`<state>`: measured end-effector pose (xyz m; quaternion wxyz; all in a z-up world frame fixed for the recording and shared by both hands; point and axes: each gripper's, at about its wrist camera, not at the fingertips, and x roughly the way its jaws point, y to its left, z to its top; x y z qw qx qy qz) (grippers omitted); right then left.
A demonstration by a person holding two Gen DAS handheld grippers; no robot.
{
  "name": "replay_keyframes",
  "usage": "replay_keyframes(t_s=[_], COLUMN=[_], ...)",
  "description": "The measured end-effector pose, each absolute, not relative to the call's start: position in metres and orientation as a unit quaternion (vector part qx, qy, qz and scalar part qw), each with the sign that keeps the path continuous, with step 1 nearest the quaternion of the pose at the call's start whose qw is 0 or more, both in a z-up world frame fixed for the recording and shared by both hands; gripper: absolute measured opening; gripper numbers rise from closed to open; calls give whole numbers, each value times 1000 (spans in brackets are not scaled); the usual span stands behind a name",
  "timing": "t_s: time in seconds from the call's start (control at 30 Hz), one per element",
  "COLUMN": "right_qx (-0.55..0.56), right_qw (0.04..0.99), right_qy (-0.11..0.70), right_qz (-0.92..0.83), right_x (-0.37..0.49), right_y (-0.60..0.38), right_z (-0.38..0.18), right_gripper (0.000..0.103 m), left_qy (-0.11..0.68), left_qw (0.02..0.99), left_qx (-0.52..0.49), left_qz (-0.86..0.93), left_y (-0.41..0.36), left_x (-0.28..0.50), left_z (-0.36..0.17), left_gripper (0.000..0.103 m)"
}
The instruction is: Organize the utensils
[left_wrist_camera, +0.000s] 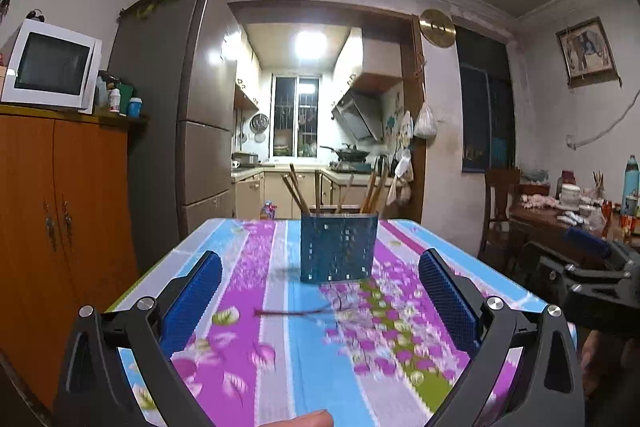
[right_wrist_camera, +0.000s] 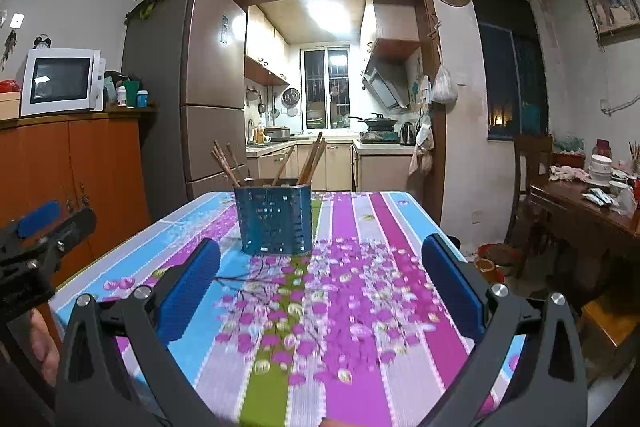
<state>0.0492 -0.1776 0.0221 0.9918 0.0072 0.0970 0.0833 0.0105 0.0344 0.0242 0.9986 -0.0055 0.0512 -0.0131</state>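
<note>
Both claws gape wide and hold nothing, the left claw (left_wrist_camera: 320, 295) and right claw (right_wrist_camera: 320, 279) hovering over the striped bench (right_wrist_camera: 360, 307), while the blue holder (right_wrist_camera: 273, 219) with upright chopsticks (right_wrist_camera: 312, 161) stands straight ahead, seemingly slightly nearer the right claw.

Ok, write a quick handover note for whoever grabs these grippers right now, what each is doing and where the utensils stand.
Left gripper: open, holding nothing, above the near part of the table.
Right gripper: open, holding nothing, beside the left one.
The blue holder stands upright on the floral tablecloth, ahead of both grippers.
Done: the chopsticks stand in the holder, leaning to both sides.
Left: no loose utensils show on the cloth in either view; check the edges outside the frames before stopping.
</note>
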Motion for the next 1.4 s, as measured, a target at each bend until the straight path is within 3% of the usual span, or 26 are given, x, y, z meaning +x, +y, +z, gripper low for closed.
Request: replay_keyframes(t_s=[0.7,1.4], right_qx=[-11,-13], right_qw=[993,993], right_qy=[87,73], right_qz=[82,91], right_x=[10,1], right_y=[-178,-179], right_z=[14,20], right_gripper=[98,98], left_qy=[93,51], left_qw=[996,998], left_qx=[7,15], left_qz=[4,16], left_y=[23,26], left_x=[-2,-11], left_z=[5,9], left_gripper=[98,98])
